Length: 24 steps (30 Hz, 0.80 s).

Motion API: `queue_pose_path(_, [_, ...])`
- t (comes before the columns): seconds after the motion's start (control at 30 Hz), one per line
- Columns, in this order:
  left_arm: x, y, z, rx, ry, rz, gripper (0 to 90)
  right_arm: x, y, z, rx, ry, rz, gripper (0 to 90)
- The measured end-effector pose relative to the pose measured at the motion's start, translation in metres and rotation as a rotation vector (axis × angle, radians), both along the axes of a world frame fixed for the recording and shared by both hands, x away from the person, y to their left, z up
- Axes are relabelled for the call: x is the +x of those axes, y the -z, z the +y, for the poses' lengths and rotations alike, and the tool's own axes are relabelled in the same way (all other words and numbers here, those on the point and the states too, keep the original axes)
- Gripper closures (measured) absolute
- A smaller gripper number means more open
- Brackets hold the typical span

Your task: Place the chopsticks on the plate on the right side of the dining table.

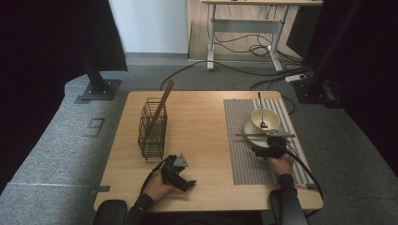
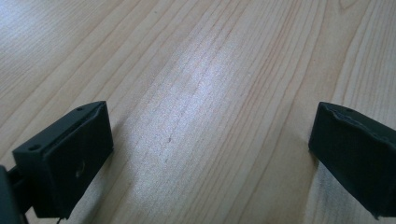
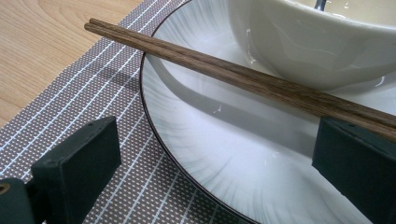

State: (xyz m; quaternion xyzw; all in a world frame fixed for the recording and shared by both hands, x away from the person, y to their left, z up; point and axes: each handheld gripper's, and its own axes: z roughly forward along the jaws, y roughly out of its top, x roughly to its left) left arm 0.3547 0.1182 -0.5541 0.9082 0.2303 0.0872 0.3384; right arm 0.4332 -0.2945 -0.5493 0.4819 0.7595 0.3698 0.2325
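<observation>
Your right tongs (image 3: 210,154) gape wide over the plate (image 3: 224,163), gripping nothing; the pair of chopsticks (image 3: 224,74) lies across the plate's rim just ahead of the jaws, against the bowl (image 3: 317,42). Your left tongs (image 2: 205,154) are spread just as wide on bare tabletop (image 2: 201,70), empty too. From above, the plate and bowl sit on the striped placemat (image 1: 244,159), a spoon (image 1: 261,112) in the bowl, and another chopstick (image 1: 162,105) leans in the wire basket (image 1: 152,129) to the left. My read: that pair looks set down, or not yet picked up.
</observation>
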Motion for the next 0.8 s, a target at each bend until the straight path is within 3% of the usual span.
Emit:
queue_pose_path(0.43, [0.000,0.000,0.000,0.000,0.000,0.000,0.0,0.000,0.000,-0.002,-0.017,0.018,0.011,0.4])
queue_pose_path(0.8, [0.000,0.000,0.000,0.000,0.000,0.000,0.0,0.000,0.000,-0.011,0.009,0.051,0.004,0.4])
